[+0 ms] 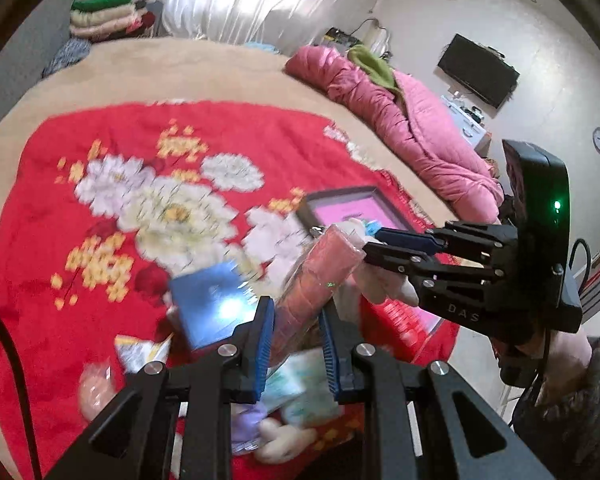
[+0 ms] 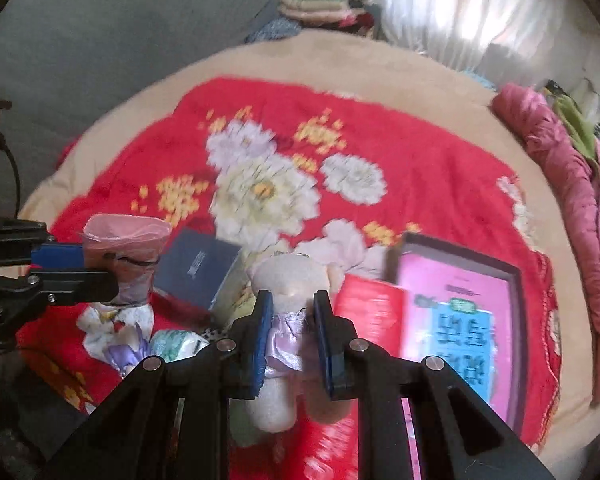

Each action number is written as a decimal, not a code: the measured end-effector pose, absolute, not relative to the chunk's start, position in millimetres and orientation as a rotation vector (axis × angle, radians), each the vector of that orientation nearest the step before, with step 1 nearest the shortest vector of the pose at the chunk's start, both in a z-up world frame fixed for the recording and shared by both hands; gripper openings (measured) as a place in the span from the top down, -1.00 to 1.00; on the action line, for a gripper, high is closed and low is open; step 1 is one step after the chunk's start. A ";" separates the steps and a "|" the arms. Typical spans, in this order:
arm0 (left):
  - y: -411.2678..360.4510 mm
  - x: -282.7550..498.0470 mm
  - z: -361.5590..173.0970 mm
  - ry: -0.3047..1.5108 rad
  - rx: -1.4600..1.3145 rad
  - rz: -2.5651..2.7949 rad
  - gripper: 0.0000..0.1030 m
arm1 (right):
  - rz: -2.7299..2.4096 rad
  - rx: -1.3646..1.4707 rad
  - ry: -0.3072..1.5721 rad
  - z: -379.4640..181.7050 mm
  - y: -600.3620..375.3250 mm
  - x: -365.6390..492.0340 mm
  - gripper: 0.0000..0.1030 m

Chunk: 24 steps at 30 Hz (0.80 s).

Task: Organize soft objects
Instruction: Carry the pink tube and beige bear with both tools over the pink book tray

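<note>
My left gripper is shut on a pink cloth roll in clear plastic wrap, lifted above the red flowered blanket. In the right wrist view the same roll sticks up out of the left gripper at the left edge. My right gripper is shut on a cream teddy bear in a lilac dress, pinched at the waist with its legs hanging. From the left wrist view the right gripper comes in from the right with the bear under it.
On the blanket lie a blue box, a red pack, a pink framed tray, a tissue pack and a second plush toy. A pink quilt lies at the bed's right. Folded blankets are stacked at the back.
</note>
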<state>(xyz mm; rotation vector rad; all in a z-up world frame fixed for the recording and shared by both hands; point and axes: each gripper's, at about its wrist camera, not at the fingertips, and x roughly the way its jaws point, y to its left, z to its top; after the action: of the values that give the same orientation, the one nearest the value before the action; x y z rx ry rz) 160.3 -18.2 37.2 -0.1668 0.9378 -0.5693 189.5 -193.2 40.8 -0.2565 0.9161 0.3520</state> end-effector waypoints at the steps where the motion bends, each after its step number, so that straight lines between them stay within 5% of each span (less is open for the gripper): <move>1: -28.3 160.9 44.7 0.931 -0.163 -0.570 0.55 | 0.337 -0.248 0.907 46.7 -202.9 187.6 0.58; 12: -158.6 156.9 76.4 0.945 -0.122 -0.621 0.55 | 0.194 -0.136 0.830 89.2 -340.8 157.3 0.58; 24: -269.7 168.4 23.4 1.122 -0.041 -0.572 0.55 | 0.136 -0.020 0.866 47.4 -432.2 139.2 0.58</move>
<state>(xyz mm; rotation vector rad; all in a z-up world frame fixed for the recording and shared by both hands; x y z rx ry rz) 168.4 -269.7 23.4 -0.0413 1.1217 -0.5724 139.2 -432.2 47.4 -0.0201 0.8661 0.1356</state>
